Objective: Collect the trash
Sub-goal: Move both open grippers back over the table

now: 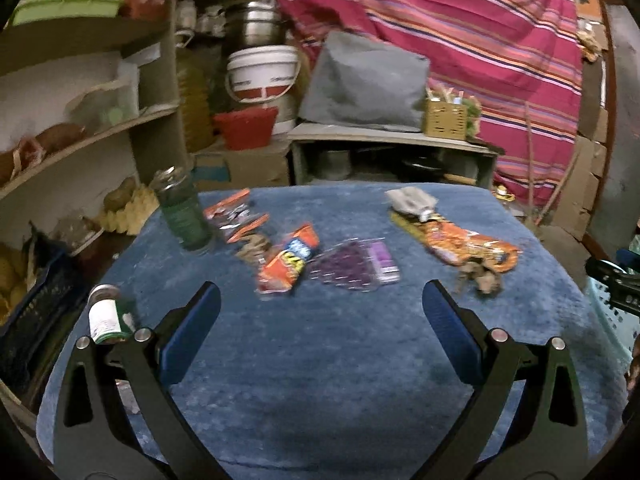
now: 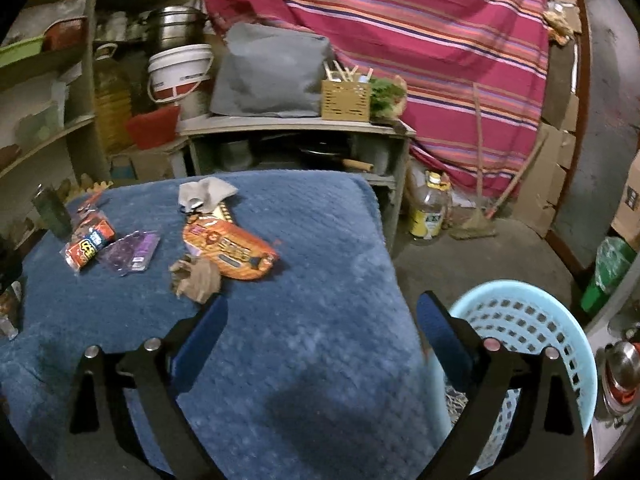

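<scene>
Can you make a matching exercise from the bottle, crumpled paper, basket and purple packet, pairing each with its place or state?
1 green bottle
2 crumpled brown paper
3 light blue basket
4 purple packet

A beside the blanket's edge
B standing upright
C against the long orange wrapper
D flat, next to the red snack bag

Pairs: 1-B, 2-C, 3-A, 4-D

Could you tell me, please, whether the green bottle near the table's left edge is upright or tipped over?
Upright: the green bottle stands on its base on the blue table cover, neck pointing up.
</scene>
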Tool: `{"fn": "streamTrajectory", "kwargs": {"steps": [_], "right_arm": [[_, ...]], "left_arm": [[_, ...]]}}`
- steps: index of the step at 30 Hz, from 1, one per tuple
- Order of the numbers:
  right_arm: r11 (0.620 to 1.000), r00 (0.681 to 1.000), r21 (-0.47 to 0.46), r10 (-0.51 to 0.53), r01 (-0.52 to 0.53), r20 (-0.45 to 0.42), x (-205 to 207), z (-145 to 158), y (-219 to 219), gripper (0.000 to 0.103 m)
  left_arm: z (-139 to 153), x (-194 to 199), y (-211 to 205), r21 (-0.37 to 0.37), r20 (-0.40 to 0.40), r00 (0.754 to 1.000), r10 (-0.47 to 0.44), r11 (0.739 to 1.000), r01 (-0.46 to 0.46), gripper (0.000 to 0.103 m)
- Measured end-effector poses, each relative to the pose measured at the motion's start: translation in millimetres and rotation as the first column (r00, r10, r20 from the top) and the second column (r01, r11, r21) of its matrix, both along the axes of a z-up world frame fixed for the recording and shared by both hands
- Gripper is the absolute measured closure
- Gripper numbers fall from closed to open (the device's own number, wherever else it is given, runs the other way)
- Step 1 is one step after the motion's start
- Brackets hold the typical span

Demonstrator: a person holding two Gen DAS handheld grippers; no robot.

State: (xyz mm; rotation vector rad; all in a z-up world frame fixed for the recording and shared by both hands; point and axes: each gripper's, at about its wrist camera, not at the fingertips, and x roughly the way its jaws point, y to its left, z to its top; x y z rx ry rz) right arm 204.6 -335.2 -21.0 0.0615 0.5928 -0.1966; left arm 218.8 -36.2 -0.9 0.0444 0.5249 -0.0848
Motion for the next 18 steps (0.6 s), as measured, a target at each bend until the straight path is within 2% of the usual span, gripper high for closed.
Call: {"fn": "streamTrajectory", "kwargs": {"steps": [4,7,10,16,18], "right_arm": [[1.0,1.0,-0.013,0.018,-0.018,0.013,12,-2,9,0.006],[0.999,0.999,0.004,0.033,-0.033,-0.003,25,-6,11,0.004],[0.999,0.999,0.007,0.048,-0.048,0.018,33,-9,15,0.004],[0.997,0.996,0.005,0.082,-0.082,0.041,48,-12,23,0.004],[0.996,0.996,-0.014,0.089,-0.089,0.011,55,-14,28,0.004]], "left_arm": [[-12,18,18,0.016,-0.035,0.999,0.032,0.999,-0.031,0.006],[-18,26,26,0.024,-0.037,0.998,0.051,0.998,-0.05,0.006],[-24,37,32,0.039,-0.045,0.997,0.066,0.997,-0.064,0.006],[-33,56,40,0.041,-0.07,0.996,0.058,0.998,-0.055,0.006],[-36,63,45,0.028,-0.086,0.994,0.069,0.997,-0.067,0.006]]}}
